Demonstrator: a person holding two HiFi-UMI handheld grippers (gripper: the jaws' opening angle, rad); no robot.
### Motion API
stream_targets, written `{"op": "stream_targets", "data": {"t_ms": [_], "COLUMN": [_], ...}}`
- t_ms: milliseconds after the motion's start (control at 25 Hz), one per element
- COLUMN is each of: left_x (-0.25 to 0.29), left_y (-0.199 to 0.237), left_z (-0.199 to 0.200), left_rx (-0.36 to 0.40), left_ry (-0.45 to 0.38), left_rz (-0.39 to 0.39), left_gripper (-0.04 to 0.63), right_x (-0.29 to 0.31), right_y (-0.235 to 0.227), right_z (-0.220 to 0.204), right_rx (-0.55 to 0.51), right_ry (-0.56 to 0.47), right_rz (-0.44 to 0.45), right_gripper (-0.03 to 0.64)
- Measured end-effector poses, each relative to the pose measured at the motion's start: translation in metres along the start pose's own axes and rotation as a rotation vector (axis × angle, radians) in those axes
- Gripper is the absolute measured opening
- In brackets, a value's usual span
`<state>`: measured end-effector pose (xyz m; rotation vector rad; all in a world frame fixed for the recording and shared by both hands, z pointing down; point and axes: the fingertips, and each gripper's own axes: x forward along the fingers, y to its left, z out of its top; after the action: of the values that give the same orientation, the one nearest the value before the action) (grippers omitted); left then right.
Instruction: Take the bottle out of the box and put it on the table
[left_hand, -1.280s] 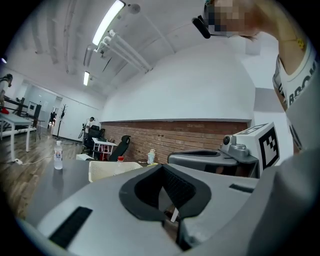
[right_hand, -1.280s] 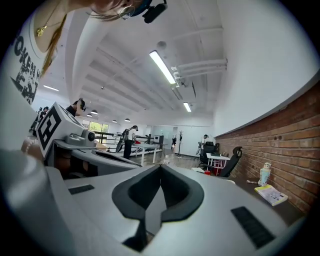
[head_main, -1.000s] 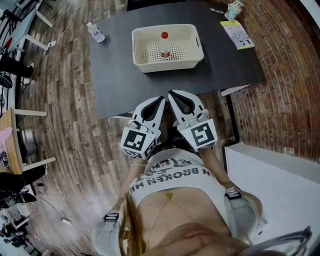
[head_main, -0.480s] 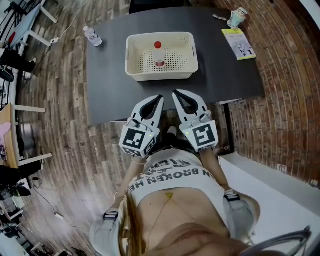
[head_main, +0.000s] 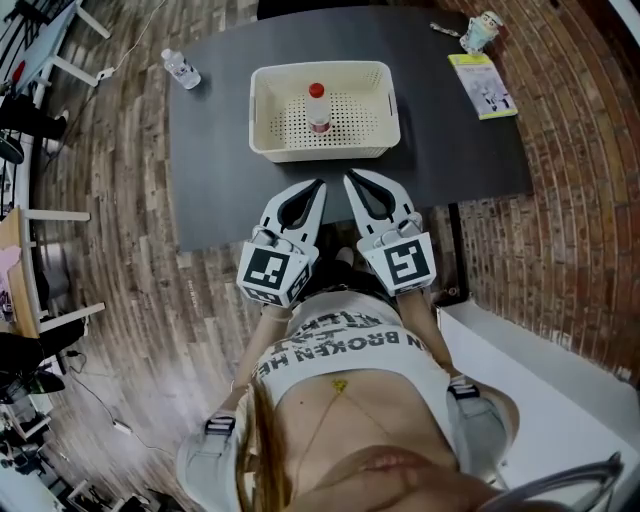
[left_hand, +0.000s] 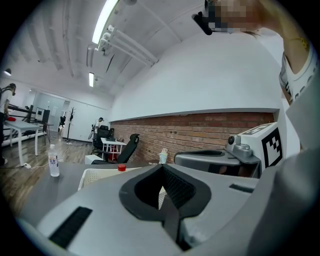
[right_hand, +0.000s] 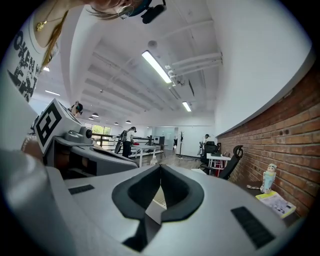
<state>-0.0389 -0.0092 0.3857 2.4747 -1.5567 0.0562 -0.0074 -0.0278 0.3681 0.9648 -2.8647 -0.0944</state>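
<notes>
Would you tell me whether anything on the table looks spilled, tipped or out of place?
Nothing stands out: the red-capped bottle stands upright in the box, the clear bottle stands upright on the table, and nothing is spilled.

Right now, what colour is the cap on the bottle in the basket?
Red. The bottle stands in the cream basket; head view shows it best.

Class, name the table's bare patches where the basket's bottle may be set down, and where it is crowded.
Bare: left of the basket, nearer than the spare bottle; between basket and leaflet; the table's near edge strip. Crowded: far right corner, leaflet and figurine.
</notes>
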Motion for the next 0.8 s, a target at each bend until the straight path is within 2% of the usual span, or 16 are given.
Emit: {"op": "stream_targets", "data": {"t_ms": [200,560,800], "left_x": [0.017,0.034,0.041], "left_y": [0.027,0.082,0.107], "left_z": [0.009,0.019,0.011], "left_rx": [-0.013,0.0,0.002], "left_ry": [-0.007,-0.004,0.015], "left_rz": [-0.059,-0.113,-0.155], "left_gripper": [0.005,0.005,0.005], "right_x": [0.024,0.084,0.109], "right_y": [-0.014,-0.018,-0.015], "right_z": [-0.002,0.001,-0.007], "right_rx": [-0.009,-0.031,-0.014], "right_ry": [0.046,0.046,0.069], "right_rz": [-0.067,-0.116,-0.158], "right_gripper": [0.009,0.009,0.009]}}
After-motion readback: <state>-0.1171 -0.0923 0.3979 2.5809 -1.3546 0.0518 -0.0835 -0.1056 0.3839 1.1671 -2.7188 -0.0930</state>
